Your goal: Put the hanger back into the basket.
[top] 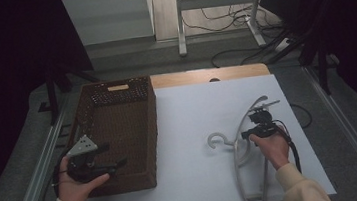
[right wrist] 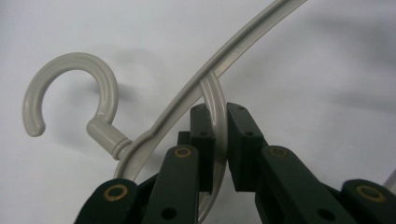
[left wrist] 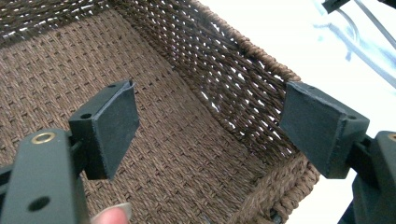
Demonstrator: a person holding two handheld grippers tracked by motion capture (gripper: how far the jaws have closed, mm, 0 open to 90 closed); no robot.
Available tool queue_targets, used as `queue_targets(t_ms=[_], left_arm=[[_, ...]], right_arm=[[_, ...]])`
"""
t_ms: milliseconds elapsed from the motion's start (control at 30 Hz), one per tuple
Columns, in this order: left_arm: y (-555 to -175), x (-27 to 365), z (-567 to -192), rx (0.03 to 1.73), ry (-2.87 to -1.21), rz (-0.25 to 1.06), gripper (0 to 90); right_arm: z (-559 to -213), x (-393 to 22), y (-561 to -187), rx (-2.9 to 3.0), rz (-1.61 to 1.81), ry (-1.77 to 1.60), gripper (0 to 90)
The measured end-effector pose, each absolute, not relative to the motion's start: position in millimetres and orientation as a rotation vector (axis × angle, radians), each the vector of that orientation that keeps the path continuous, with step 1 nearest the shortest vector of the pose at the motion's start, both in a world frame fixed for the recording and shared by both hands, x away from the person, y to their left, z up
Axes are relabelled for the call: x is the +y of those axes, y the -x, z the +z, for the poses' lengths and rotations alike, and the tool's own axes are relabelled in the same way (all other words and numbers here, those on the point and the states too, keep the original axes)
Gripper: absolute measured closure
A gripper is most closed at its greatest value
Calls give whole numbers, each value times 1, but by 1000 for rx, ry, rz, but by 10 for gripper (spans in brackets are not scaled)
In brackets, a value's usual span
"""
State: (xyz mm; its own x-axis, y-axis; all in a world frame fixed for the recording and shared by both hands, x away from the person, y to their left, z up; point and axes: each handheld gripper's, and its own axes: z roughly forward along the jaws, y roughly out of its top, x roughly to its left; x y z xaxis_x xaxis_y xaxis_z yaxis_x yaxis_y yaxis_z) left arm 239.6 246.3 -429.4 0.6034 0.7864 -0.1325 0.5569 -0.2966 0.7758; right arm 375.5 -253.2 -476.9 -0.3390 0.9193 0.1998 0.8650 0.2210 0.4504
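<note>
your left gripper hangs released over the near end of the woven basket. to its right, on the white bench, your right gripper is clenched on the grey hanger; the hanger's hook points left toward the basket, its long axis running away from you.

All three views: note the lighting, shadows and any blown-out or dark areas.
High view: surroundings dark, white table evenly lit. Left gripper view: table beyond the basket is blown out, daylight glinting through the weave. Right gripper view: soft light, the hanger casting a faint, diffuse shadow; the right gripper fingers read crisp.
</note>
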Motion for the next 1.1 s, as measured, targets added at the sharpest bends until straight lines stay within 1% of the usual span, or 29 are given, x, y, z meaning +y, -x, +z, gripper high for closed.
queue_targets(t_ms=[233,800,1100], left_arm=[[-239,246,-428,1060,-1990,349,193],[-239,242,-427,1051,-1993,345,194],[-239,234,-424,1021,-1995,333,194]], right_arm=[[-465,-263,-376,2360,941,-1785,821],[-442,-262,-374,2364,1290,-1745,829],[-429,-265,-374,2345,1463,-1707,834]])
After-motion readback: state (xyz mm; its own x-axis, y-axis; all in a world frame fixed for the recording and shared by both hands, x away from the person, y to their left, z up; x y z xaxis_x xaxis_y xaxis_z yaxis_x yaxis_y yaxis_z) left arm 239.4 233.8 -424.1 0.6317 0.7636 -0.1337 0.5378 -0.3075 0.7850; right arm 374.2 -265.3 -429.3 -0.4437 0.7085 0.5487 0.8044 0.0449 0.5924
